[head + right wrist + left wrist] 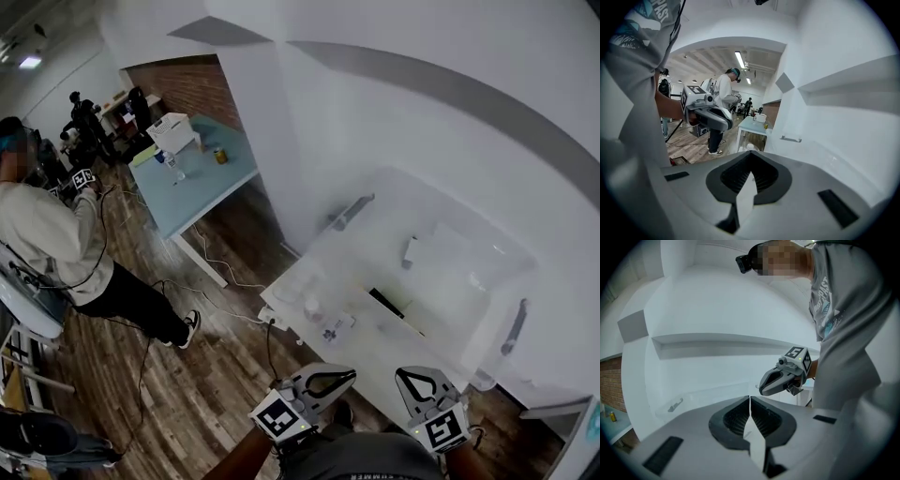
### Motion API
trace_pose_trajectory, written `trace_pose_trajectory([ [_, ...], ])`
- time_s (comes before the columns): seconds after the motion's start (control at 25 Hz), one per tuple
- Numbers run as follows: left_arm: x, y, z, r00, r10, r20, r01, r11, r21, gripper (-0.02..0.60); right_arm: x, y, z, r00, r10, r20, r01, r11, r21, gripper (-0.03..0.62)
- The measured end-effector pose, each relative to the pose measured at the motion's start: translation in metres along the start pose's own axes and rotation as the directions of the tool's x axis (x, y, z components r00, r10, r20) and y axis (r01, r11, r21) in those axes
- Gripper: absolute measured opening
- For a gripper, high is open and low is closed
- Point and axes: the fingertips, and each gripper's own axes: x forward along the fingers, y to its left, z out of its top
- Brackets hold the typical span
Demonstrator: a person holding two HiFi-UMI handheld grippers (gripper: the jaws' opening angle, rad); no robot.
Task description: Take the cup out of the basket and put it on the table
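A clear plastic basket [506, 248] with grey handles stands on a white table [375, 394] against the wall. A small pale cup [312, 307] shows near its left end; I cannot tell whether it is inside the wall or beside it. My left gripper [352, 376] and right gripper [400, 373] hover side by side at the table's near edge, short of the basket. In the left gripper view the jaws of the left gripper [750, 398] meet with nothing between them. In the right gripper view those of the right gripper [751, 153] are closed and empty too.
Inside the basket lie a grey piece [410, 251] and a dark stick [386, 302]. A light blue table [202, 178] with a white box [173, 131] stands to the left. A person in a pale top [56, 244] stands on the wood floor among cables [225, 281].
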Motion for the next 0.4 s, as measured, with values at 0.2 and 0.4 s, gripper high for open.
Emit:
trace_pose_trajectory([
  [0.2,0.003,-0.014,0.006,0.999,0.035,-0.014,-0.035,0.999,0.036,0.015,-0.03,-0.002,0.009,0.999,0.007,0.044,-0.008,1.0,0.011,0.012],
  [0.4,0.009,-0.033,0.023,0.991,0.129,0.039,-0.129,0.991,-0.024,0.015,-0.066,-0.003,0.008,0.994,0.06,0.095,-0.059,0.998,-0.013,0.012],
])
